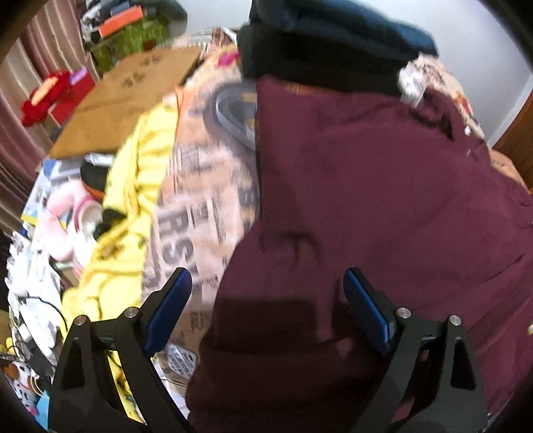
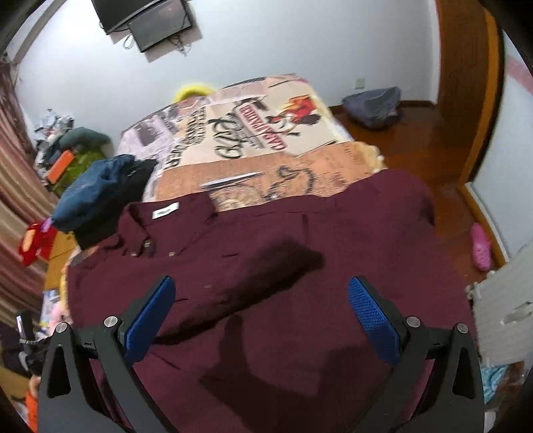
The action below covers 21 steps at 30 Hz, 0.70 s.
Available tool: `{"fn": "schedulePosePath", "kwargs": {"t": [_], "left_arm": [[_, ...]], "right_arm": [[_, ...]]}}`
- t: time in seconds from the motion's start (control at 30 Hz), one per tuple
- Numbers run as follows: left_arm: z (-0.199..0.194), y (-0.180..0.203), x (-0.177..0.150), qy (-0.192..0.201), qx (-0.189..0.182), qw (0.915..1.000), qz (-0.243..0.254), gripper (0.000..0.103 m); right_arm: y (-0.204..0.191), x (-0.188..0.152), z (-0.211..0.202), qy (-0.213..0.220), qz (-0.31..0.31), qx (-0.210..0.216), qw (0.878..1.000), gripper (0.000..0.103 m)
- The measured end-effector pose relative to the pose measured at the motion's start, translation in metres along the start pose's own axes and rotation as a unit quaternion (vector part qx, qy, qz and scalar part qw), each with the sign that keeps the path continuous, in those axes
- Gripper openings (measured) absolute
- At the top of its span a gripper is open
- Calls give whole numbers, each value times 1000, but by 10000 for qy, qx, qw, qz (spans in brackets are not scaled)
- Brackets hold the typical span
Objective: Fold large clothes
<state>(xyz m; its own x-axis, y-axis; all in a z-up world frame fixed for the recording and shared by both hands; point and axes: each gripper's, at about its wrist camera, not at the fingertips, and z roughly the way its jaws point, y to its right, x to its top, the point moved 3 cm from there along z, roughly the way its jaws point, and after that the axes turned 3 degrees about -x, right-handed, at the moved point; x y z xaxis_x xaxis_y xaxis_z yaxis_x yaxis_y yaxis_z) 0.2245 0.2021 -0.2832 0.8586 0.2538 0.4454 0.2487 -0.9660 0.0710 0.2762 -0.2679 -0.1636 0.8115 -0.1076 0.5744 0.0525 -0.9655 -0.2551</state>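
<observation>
Nearest the cameras, the left gripper [image 1: 267,283] hangs with its blue-padded jaws spread wide and nothing between them, above the near edge of the large maroon button-up shirt [image 1: 383,186]. The right gripper [image 2: 261,289] is likewise spread wide and empty over the same shirt [image 2: 283,253], which lies spread across the near half of the bed with its collar and white neck label [image 2: 165,211] toward the left.

Under and beyond the shirt is the newspaper-print bedcover [image 2: 266,133]. A yellow cloth [image 1: 133,186] lies bunched just beside the shirt's left side, with pink and white clutter [image 1: 66,219] further left. At the collar end a heap of dark blue and black clothing [image 2: 100,193] touches the shirt. Further off sit a flat brown cardboard box [image 1: 133,90], a red object [image 1: 46,96], a grey bag [image 2: 373,103] on the wooden floor, and two dark screens [image 2: 150,20] on the white wall.
</observation>
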Motion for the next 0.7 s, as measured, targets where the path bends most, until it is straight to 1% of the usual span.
{"fn": "schedulePosePath", "kwargs": {"t": [0.07, 0.13, 0.17, 0.23, 0.27, 0.3, 0.33, 0.4, 0.43, 0.47, 0.5, 0.57, 0.7], "left_arm": [[-14, 5, 10, 201, -109, 9997, 1, 93], [-29, 12, 21, 399, -266, 9988, 55, 93], [-33, 16, 25, 466, -324, 9983, 92, 93], [-41, 28, 34, 592, -504, 9968, 170, 93], [-44, 36, 38, 633, -627, 9958, 216, 93], [-44, 40, 40, 646, -710, 9951, 242, 93], [-44, 49, 45, 642, -797, 9944, 277, 93], [-41, 64, 50, 617, -935, 9930, 373, 93], [-39, 74, 52, 597, -1018, 9920, 444, 93], [-37, 86, 52, 565, -1112, 9908, 529, 93], [-34, 95, 53, 527, -1190, 9896, 607, 93], [-30, 114, 49, 436, -1308, 9874, 776, 93], [-17, 149, 34, 161, -1416, 9833, 1132, 93]], "right_arm": [[-6, 0, 9, -186, 56, 224, 9996, 103], [-8, -2, 21, -303, 126, 323, 9989, 102], [-8, -3, 25, -332, 151, 318, 9988, 98], [-8, -4, 33, -397, 182, 256, 9987, 81], [-7, -4, 37, -407, 206, 251, 9986, 76], [-6, -5, 40, -373, 221, 203, 9989, 66], [-4, -5, 40, -343, 229, 128, 9991, 53], [-2, -4, 38, -244, 229, 26, 9994, 39], [-1, -4, 36, -213, 267, 120, 9993, 35], [0, -5, 32, -204, 298, 236, 9991, 28], [-2, -5, 29, -180, 258, 269, 9991, 26], [-7, -8, 17, -39, 24, 181, 9998, 22], [-9, -16, 10, 11, -213, -20, 9998, 22]]}}
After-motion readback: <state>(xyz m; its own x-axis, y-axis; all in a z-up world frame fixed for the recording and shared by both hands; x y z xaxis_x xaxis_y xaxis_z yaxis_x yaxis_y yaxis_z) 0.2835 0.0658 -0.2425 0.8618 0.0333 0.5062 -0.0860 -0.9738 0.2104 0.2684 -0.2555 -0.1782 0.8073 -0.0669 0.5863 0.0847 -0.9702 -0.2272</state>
